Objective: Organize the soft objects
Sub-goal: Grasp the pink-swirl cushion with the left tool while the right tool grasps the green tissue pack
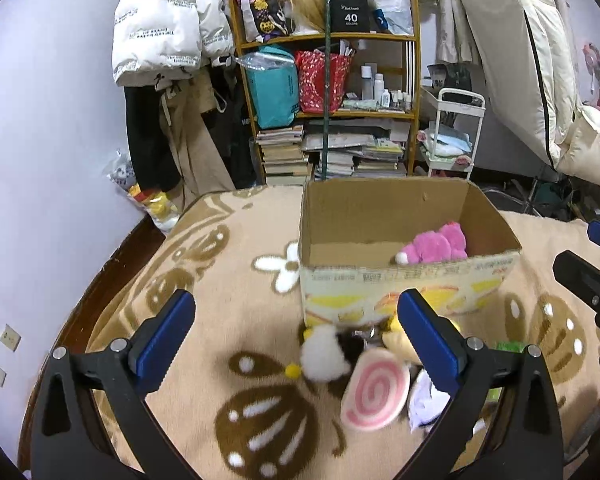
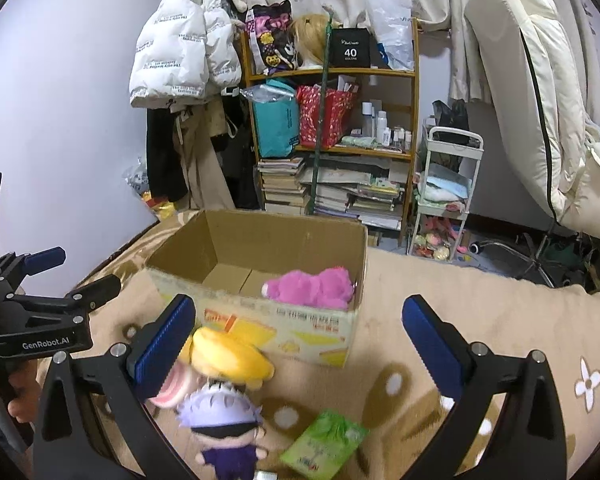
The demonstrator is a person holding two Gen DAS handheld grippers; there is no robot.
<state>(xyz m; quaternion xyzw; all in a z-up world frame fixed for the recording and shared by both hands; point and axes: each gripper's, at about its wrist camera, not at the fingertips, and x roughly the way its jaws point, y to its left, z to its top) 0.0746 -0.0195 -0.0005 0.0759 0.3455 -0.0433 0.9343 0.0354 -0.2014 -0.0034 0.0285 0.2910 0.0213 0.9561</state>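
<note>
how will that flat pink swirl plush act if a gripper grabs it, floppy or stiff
Probably soft and squashy: the pink swirl plush looks like padded fleece, so the pads would likely sink in. It seems light, being a thin disc. Gripped by one edge it may droop. It leans against the other toys in front of the cardboard box, so pulling it out could nudge them.

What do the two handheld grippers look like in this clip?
Both match: black angular frames with silver bolts. The left gripper and right gripper have blue ribbed fingers. White "GenRobot.AI" lettering marks the left one's side.
</note>
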